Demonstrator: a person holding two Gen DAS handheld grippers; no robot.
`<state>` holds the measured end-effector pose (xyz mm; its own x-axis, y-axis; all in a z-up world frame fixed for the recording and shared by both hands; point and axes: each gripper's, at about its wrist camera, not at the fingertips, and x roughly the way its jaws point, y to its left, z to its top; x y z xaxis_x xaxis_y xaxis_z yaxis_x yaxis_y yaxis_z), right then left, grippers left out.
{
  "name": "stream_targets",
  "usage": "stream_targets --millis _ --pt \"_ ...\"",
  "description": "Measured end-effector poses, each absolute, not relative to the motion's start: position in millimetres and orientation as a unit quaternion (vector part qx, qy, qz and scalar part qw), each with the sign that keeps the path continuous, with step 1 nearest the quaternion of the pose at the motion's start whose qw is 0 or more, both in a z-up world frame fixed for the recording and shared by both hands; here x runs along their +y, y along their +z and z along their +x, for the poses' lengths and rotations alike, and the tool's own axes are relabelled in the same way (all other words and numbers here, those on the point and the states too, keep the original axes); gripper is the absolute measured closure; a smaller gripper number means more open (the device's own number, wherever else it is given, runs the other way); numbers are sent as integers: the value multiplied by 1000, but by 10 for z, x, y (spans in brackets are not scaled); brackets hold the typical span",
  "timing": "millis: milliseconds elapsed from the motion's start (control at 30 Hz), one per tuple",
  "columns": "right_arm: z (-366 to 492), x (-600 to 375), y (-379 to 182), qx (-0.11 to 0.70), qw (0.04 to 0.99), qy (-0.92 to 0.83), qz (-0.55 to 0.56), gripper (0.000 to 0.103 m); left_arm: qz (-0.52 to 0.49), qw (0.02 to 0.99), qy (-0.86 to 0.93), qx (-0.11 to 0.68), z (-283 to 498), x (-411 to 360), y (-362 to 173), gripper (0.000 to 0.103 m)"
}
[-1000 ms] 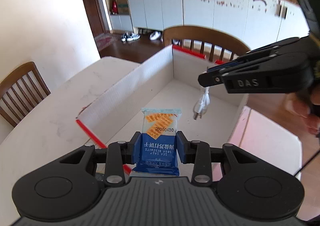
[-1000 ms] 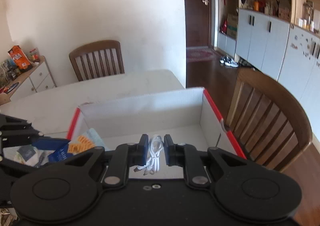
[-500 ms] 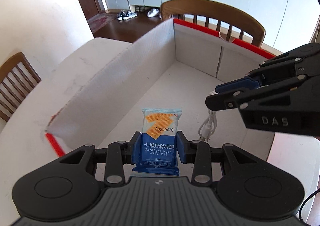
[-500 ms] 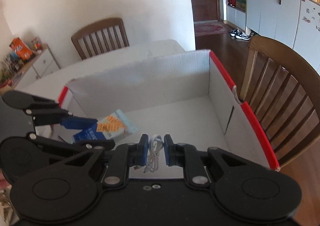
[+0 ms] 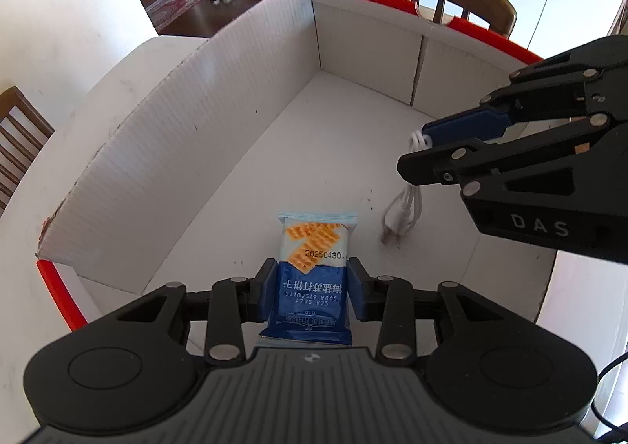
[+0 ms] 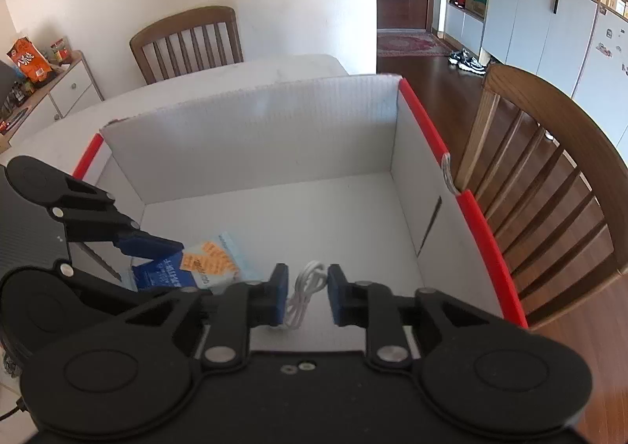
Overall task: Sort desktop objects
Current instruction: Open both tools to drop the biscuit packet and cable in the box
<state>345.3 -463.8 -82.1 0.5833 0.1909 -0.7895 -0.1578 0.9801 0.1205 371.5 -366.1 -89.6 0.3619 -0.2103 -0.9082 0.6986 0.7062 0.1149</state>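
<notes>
Right wrist, right gripper (image 6: pixel 307 293) newly parted, cable (image 6: pixel 304 289) loose

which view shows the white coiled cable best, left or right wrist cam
The left wrist view: the white coiled cable hangs side-on below the right gripper, its plug end down near the floor of the white corrugated box. The right wrist view shows only a short loop of cable between the just-opened pads, touching the left one.

Cracker packet (image 5: pixel 314 247) and cable (image 5: pixel 404 208) inside box (image 5: pixel 196 122); cable right of packet; box on table (image 5: pixel 98 98).
</notes>
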Motion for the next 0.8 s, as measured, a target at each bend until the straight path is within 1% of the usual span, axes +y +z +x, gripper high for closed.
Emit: stream_targets --millis 100,167,200,267,300,333,400,800 --pt "3427 -4656 -811 441 892 96 13 77 253 785 -284 489 3719 -3637 -919 66" --pt "3400 -4668 -780 433 896 97 10 74 247 788 -280 489 3724 -3628 -914 66" --pt "3387 -4676 -762 430 897 99 10 70 239 790 -280 490 3727 -3606 -904 65" --pt "3366 -4686 -731 424 900 100 12 64 224 793 -279 494 3730 -3575 -888 60" --pt "3355 -4697 -715 421 902 99 14 58 218 795 -280 492 3723 -3558 -871 56" --pt "3344 -4709 -700 418 903 99 17 57 215 798 -280 489 3712 -3547 -854 54" --pt "3328 -4728 -679 417 903 98 21 56 207 803 -280 484 3688 -3528 -823 53" --pt "3190 -4693 -569 411 905 111 24 56 168 832 -282 447 3478 -3438 -551 52"
